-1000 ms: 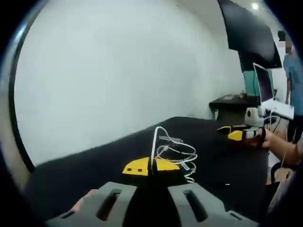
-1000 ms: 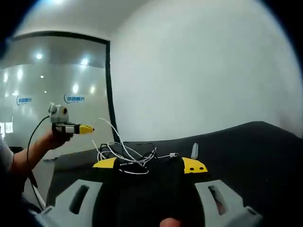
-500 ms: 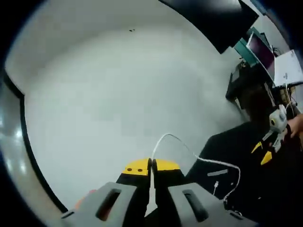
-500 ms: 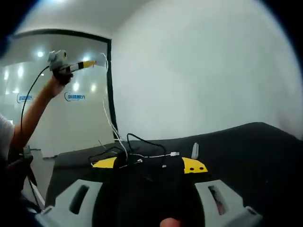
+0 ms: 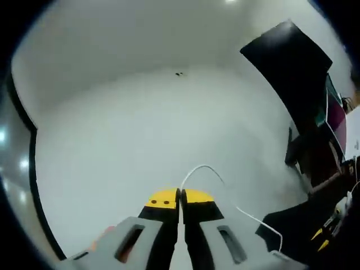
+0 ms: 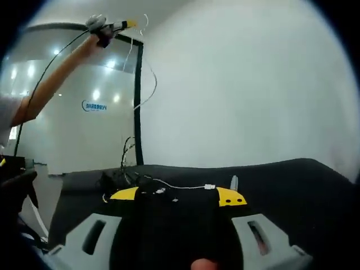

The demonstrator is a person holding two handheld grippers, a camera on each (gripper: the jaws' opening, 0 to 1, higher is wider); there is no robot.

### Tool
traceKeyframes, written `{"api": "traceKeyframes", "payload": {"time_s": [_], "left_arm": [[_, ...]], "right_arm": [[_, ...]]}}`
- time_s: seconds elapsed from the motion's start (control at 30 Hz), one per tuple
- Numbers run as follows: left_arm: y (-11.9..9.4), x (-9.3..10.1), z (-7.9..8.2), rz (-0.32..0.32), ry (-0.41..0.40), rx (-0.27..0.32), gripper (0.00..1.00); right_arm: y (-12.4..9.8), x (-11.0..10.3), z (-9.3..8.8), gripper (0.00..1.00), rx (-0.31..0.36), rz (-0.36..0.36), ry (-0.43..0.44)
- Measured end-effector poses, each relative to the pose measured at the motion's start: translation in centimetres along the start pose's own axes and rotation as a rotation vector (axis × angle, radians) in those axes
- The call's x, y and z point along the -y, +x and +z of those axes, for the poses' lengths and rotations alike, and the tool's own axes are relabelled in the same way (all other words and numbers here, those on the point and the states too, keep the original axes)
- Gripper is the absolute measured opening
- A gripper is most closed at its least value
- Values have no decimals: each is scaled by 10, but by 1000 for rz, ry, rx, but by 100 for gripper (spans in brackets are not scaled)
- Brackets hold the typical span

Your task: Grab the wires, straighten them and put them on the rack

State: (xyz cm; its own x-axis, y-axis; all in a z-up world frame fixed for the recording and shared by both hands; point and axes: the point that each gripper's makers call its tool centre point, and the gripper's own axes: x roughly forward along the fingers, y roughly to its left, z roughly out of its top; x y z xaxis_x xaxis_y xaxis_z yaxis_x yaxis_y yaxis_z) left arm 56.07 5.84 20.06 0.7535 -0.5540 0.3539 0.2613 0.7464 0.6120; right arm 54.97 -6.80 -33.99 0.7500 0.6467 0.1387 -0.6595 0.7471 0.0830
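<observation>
Since a second ago the left gripper [image 5: 180, 196] has climbed from table height to high overhead, jaws clenched on a thin white wire [image 6: 147, 90] dangling toward the matte black table [image 6: 292, 185], while the right gripper [image 6: 175, 195] gapes open above tangled cables [image 6: 126, 177].

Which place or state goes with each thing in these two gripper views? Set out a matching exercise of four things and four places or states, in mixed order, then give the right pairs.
Things:
1. left gripper
2. right gripper
3. white wire
4. black table

Places or states:
A. fingers apart, low over the table
B. spread under the wires, in front of a pale wall
C. fingers shut, raised high on an outstretched arm
D. loops out of the shut fingers and hangs down

Pairs: 1-C, 2-A, 3-D, 4-B
</observation>
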Motion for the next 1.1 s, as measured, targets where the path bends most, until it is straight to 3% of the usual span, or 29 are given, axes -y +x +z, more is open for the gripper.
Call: {"api": "traceKeyframes", "payload": {"time_s": [0.13,0.23,0.27,0.4,0.47,0.6,0.63,0.73,0.8,0.83,0.87,0.9,0.97,1.0,1.1], "left_arm": [[12,-8,22,20,6,17,5],[10,-1,46,16,25,43,5],[12,-2,62,2,33,63,5],[-11,17,89,-19,39,106,5],[-18,13,101,-11,40,123,5],[-30,-1,123,15,8,148,5],[-33,-4,123,28,4,141,5],[-39,-10,122,42,-17,132,5],[-46,-16,121,59,-49,141,5],[-48,-17,120,58,-55,142,5],[-50,-18,118,59,-54,141,5],[-53,-23,115,82,-41,145,5],[-60,-38,105,140,-11,114,5],[-62,-46,97,150,-15,104,5],[-86,-58,72,151,-82,91,6]], "right_arm": [[-1,-10,18,48,69,32,-13],[2,-13,31,48,108,61,36],[4,-15,38,48,112,67,68],[23,-57,99,48,169,212,91],[42,-90,131,53,173,303,81],[90,-117,149,55,119,327,-35],[103,-121,146,55,87,326,-54],[129,-153,159,47,45,432,-27],[145,-165,170,42,25,417,-125],[152,-172,174,29,4,417,-175],[159,-164,182,0,-3,357,-262],[166,-156,207,0,60,317,-278],[170,-151,225,0,24,343,-243],[166,-145,248,0,42,359,-180],[162,-123,293,0,78,302,-178]]}}
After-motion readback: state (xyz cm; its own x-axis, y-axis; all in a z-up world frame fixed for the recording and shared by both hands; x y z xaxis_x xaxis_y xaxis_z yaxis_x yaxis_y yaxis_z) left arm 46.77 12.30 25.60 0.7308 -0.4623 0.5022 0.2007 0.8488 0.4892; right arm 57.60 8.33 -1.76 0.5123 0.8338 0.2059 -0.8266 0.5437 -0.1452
